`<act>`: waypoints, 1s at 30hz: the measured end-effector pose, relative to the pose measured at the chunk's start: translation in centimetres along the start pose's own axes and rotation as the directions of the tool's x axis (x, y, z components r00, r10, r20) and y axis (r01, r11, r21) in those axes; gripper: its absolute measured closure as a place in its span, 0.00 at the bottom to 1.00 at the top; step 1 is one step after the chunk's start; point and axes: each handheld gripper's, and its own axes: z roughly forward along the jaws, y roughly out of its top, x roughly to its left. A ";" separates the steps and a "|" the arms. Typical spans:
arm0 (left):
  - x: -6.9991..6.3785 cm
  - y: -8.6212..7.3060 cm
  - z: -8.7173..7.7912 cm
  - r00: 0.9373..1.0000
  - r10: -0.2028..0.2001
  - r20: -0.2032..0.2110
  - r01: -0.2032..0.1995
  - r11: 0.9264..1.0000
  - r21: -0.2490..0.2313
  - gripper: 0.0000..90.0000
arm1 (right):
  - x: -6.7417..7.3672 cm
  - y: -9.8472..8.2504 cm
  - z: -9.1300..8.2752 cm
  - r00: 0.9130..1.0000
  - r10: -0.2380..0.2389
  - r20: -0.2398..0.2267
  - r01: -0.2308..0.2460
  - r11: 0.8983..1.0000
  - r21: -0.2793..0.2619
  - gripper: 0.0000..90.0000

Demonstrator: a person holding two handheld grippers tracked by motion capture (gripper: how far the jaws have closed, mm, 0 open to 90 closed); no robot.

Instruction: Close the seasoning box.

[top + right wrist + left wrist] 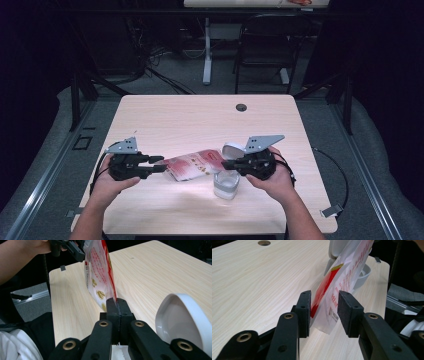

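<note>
My right hand-held gripper [117, 305] is clamping the red-and-white pouch [194, 165] near the counter's [200, 115] front edge; my left hand-held gripper [323, 307] is standing apart around its other end.

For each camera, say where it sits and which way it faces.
High view: above the person's side, looking forward and down on the table; both forearms, left gripper and right gripper show.
Left gripper view: rides the left gripper, looking along its parted jaws at the packet between them.
Right gripper view: rides the right gripper, jaws shut on the packet's edge, facing the left hand.
Shared: packet, white cup, table.
</note>
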 end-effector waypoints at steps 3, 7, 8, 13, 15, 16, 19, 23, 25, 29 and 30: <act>0.1 -0.1 0.0 1.000 -0.005 -0.007 0.005 1.000 0.001 0.72 | 0.1 0.4 0.2 1.000 -0.006 0.007 0.006 1.000 0.006 1.00; 0.2 -0.2 0.0 1.000 -0.008 -0.012 0.008 1.000 0.009 0.77 | 0.1 0.8 0.4 1.000 -0.008 0.013 0.008 1.000 0.003 1.00; 0.3 -0.3 0.0 1.000 -0.010 -0.010 0.010 1.000 0.012 0.78 | 0.1 0.9 0.4 1.000 -0.007 0.010 0.007 1.000 0.000 1.00; 0.3 -0.3 0.1 1.000 -0.001 -0.016 0.002 1.000 0.025 0.86 | -0.2 1.2 0.7 1.000 0.000 -0.002 0.000 1.000 -0.013 1.00; 0.3 -0.3 0.2 1.000 0.003 -0.021 -0.003 0.999 0.032 0.87 | -0.3 1.2 0.8 1.000 0.010 -0.010 -0.010 1.000 -0.028 1.00; 0.4 -0.3 0.3 1.000 0.004 -0.024 -0.003 0.999 0.038 0.87 | -0.3 1.2 0.8 1.000 0.015 -0.013 -0.016 0.999 -0.036 1.00; 0.4 -0.5 0.4 1.000 -0.005 -0.022 0.005 0.999 0.038 0.87 | -0.5 1.3 0.9 1.000 0.021 -0.011 -0.021 0.999 -0.045 1.00; 0.7 -0.8 0.5 0.999 -0.026 -0.019 0.026 0.999 0.033 0.87 | -0.6 1.4 1.2 0.999 0.031 -0.015 -0.031 0.998 -0.062 1.00; 0.8 -0.8 0.4 0.999 -0.025 -0.021 0.026 0.999 0.034 0.87 | -0.5 1.6 1.2 1.000 0.024 -0.006 -0.024 0.998 -0.059 1.00; 0.7 -0.8 0.5 1.000 -0.020 -0.021 0.021 0.999 0.040 0.87 | -0.3 2.0 1.2 1.000 0.012 0.003 -0.012 0.998 -0.062 1.00; 0.7 -0.8 0.5 1.000 -0.021 -0.019 0.022 0.999 0.038 0.87 | -0.3 2.2 1.2 1.000 0.009 0.006 -0.009 0.998 -0.061 1.00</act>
